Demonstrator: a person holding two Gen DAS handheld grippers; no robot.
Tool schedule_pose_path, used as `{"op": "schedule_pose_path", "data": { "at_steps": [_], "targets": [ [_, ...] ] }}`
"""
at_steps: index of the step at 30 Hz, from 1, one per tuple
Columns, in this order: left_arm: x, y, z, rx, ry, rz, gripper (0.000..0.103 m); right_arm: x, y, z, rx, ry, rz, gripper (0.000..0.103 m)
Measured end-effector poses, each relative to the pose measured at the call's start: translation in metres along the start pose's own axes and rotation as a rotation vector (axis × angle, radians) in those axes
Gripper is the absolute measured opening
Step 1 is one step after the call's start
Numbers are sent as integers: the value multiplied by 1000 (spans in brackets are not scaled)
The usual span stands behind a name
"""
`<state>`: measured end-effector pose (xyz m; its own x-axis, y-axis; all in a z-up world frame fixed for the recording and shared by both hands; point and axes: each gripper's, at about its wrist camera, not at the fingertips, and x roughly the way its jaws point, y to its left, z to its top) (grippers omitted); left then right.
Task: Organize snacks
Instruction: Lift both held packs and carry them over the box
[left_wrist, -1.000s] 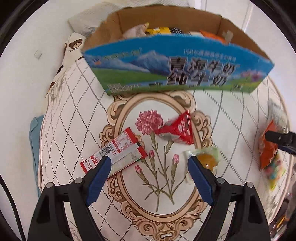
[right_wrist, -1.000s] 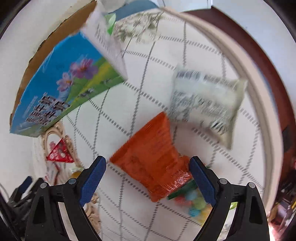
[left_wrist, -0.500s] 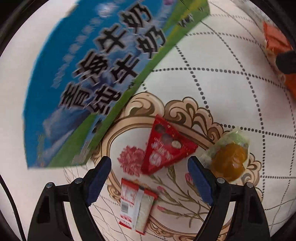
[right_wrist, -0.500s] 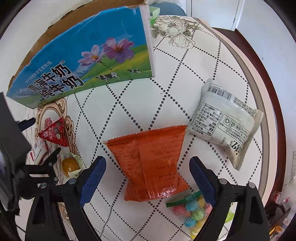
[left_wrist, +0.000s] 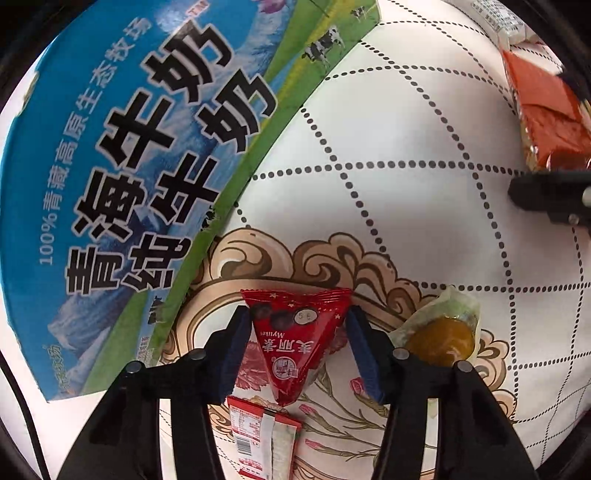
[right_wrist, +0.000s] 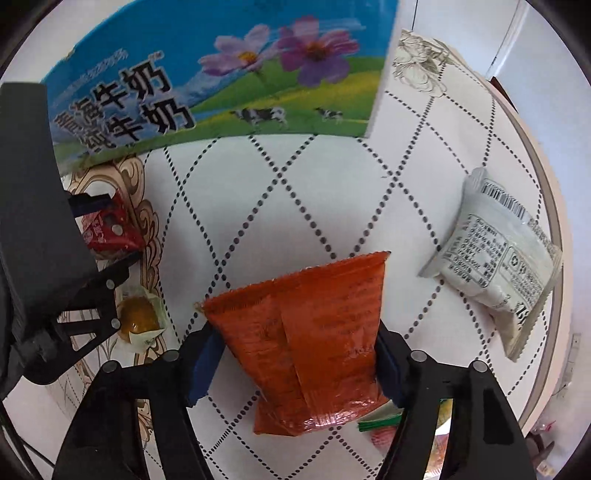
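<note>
Both grippers have dropped from hovering onto snacks before the milk carton (left_wrist: 122, 155); left gripper (left_wrist: 295, 347) closes astride the red triangle packet (left_wrist: 295, 339), right gripper (right_wrist: 295, 365) around the orange pouch (right_wrist: 306, 332), seemingly for boxing.

The table (left_wrist: 406, 206) is white with a black dotted diamond grid and a tan scrollwork frame around pink flowers. The milk carton (left_wrist: 122, 155) is blue and green with black lettering, purple flowers and cows. The triangular packet (left_wrist: 295, 339) is red, the flat packet (right_wrist: 314, 332) orange, the pouch (right_wrist: 498, 258) white with black print.
</note>
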<state>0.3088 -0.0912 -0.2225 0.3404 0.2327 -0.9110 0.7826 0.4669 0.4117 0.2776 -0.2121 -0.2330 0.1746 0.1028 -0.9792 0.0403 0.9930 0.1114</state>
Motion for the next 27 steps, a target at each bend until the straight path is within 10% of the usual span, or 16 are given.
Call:
{"op": "schedule_pose_path", "data": {
  "at_steps": [16, 22, 27],
  "targets": [
    [16, 50, -49, -264, 37, -180, 48, -10, 2, -17, -3, 14, 30, 66],
    [35, 92, -84, -654, 103, -518, 48, -5, 23, -16, 6, 21, 55, 65],
    [43, 109, -112, -866, 131, -650, 48, -5, 29, -18, 8, 27, 61, 65]
  ]
}}
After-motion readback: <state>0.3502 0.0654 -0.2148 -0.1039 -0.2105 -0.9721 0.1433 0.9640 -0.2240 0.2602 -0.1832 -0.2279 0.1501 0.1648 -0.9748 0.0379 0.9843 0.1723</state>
